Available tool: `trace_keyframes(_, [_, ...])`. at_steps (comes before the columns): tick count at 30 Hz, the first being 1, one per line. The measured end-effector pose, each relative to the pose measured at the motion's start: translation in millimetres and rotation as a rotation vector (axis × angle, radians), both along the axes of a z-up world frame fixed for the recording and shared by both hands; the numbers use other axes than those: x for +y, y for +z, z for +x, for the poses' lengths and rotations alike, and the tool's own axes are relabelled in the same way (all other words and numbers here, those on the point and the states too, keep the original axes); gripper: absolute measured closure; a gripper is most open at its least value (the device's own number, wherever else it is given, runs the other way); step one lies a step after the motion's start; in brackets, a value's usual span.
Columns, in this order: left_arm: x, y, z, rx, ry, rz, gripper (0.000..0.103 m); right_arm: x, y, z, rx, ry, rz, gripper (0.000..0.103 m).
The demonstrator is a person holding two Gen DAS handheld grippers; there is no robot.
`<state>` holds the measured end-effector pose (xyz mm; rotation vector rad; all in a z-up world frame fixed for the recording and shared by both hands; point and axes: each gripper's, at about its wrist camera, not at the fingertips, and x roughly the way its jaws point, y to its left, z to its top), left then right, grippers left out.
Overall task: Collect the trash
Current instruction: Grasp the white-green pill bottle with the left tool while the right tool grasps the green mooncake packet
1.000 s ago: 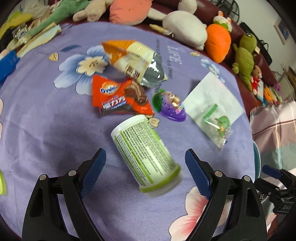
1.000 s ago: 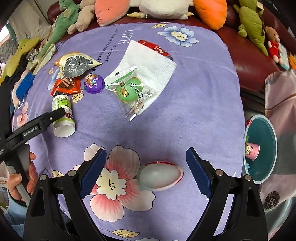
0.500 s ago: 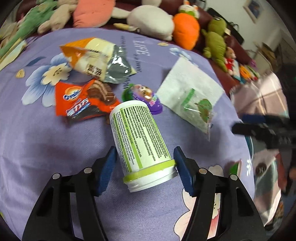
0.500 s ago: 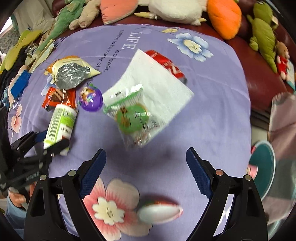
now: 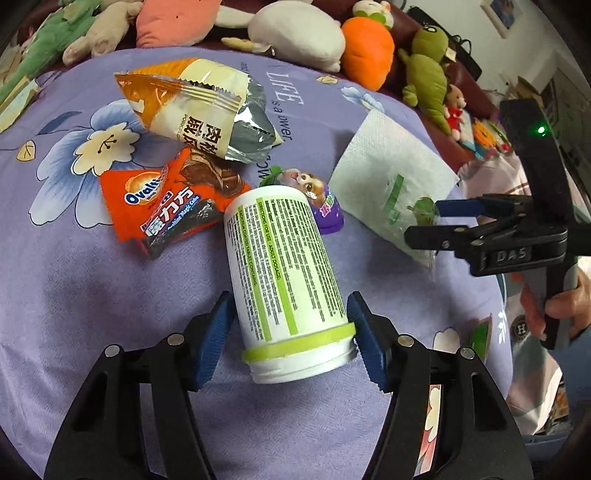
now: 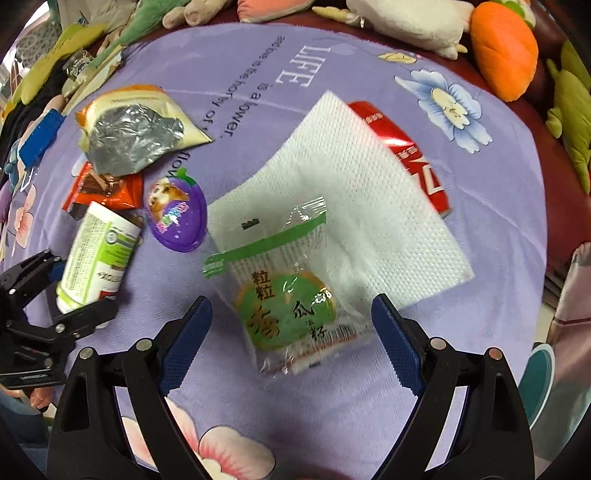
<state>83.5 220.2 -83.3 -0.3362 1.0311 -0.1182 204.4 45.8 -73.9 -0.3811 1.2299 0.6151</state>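
Note:
My left gripper (image 5: 291, 336) is shut on a white bottle with a green label (image 5: 284, 266), gripping near its cap end; it also shows in the right wrist view (image 6: 98, 258). My right gripper (image 6: 291, 332) is open, with a clear green snack packet (image 6: 286, 291) between its jaws, not gripped. The packet lies partly on a white paper napkin (image 6: 332, 184). An orange Ovaltine wrapper (image 5: 166, 203), a torn cream and silver snack bag (image 5: 199, 107) and a purple egg-shaped toy capsule (image 6: 177, 218) lie close by on the purple cloth (image 5: 74, 295).
A red wrapper (image 6: 417, 162) sticks out from under the napkin. Plush toys (image 5: 299, 33) line the far edge, including an orange carrot (image 6: 506, 48). A teal bin (image 6: 539, 376) sits low at the right, off the cloth's edge.
My left gripper closed around the white bottle and lifted its far end. My right gripper moved away from the white egg-shaped thing, forward over the green snack packet.

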Motion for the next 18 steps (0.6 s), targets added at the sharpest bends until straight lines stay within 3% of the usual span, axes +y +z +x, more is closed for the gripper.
trace_keyframes(2, [-0.2, 0.2, 2.5, 0.004, 0.008, 0.002, 0.039, -2.8, -3.9, 2.7, 0.016, -0.021, 0.012, 0.022])
trace_keyframes(4, [-0.6, 0.5, 4.1, 0.003, 0.021, 0.003, 0.039, -6.9, -5.1, 3.4, 0.022, -0.04, 0.031, 0.046])
trace_keyframes(10, [-13.3, 4.4, 1.6, 0.003, 0.027, 0.038, 0.043, -24.6, 2.3, -6.7, 0.054, -0.067, 0.075, 0.051])
trace_keyframes(18, [-41.9, 22.5, -4.1, -0.02, -0.014, 0.038, 0.045, -60.7, 26.7, -24.4, 0.018, -0.108, 0.123, 0.051])
